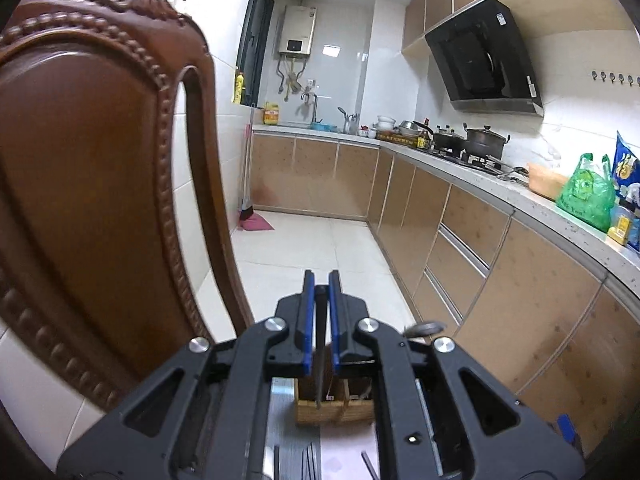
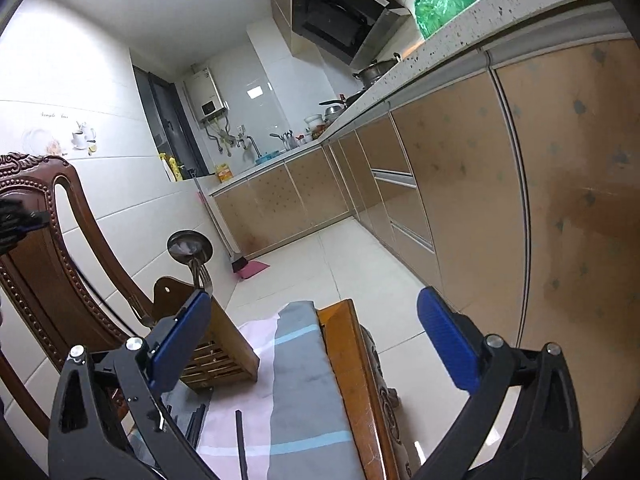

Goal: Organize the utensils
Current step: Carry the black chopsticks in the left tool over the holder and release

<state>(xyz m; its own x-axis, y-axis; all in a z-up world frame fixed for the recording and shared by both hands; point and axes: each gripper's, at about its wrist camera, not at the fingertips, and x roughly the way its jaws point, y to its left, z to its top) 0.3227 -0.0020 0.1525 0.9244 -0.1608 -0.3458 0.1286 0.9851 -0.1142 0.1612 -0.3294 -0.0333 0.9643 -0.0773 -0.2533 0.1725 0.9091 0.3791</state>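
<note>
We see the left gripper (image 1: 322, 280) at the bottom centre of its wrist view: matte black linkage arms fanning out from the lower edge, each with triangular cut-outs, joined by round silver pivot screws. Its two fingers (image 1: 307, 320) are slim black bars faced with bright blue pads. In the lower middle we make out a metal rail with a small square marking on the black body.

The right gripper (image 2: 316, 340) fills the lower corners of its view with the same black arms, triangular cut-outs and silver screws. Its pads (image 2: 448, 344) are blue and finely ribbed.
</note>
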